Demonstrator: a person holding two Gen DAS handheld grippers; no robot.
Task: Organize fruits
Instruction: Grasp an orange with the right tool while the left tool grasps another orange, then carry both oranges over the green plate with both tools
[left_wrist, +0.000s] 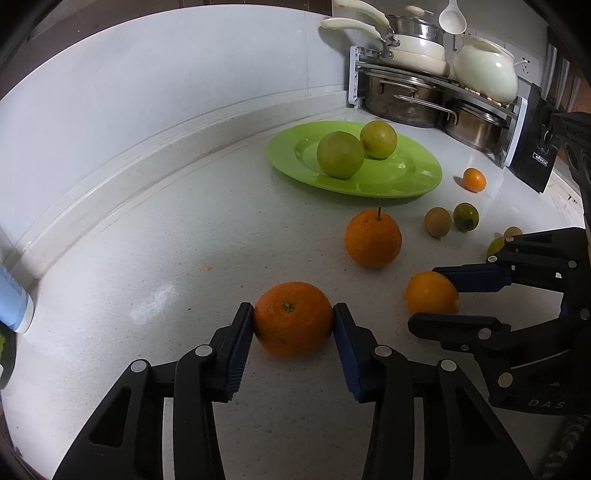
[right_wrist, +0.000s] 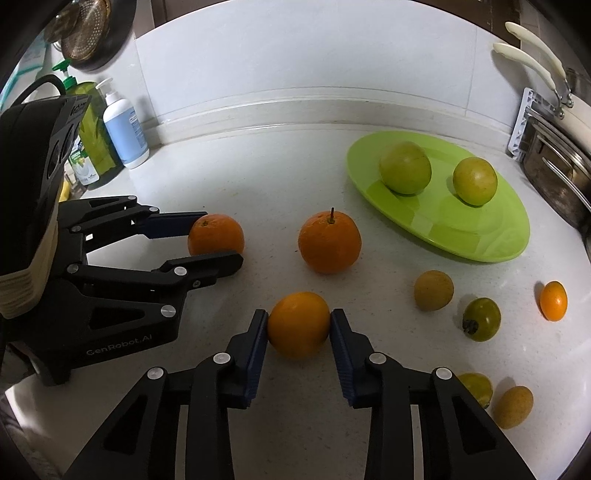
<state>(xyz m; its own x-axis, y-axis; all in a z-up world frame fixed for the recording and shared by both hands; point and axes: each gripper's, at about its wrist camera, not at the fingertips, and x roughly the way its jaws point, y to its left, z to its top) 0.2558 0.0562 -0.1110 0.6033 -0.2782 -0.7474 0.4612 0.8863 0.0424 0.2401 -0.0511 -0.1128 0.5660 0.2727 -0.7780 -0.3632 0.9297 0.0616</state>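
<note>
My left gripper (left_wrist: 293, 319) is closed on an orange (left_wrist: 293, 318), both blue pads touching its sides as it sits on the white counter (left_wrist: 147, 258). My right gripper (right_wrist: 298, 325) clamps a smaller, yellower orange (right_wrist: 298, 324) the same way, just to the right. A third orange with a stem (right_wrist: 329, 242) rests between them and the green plate (right_wrist: 480, 243), which holds two green apples (right_wrist: 405, 168). Small fruits, possibly kumquats (right_wrist: 433, 290), lie scattered to the right. A blue pump bottle (right_wrist: 123, 125) stands by the wall.
</note>
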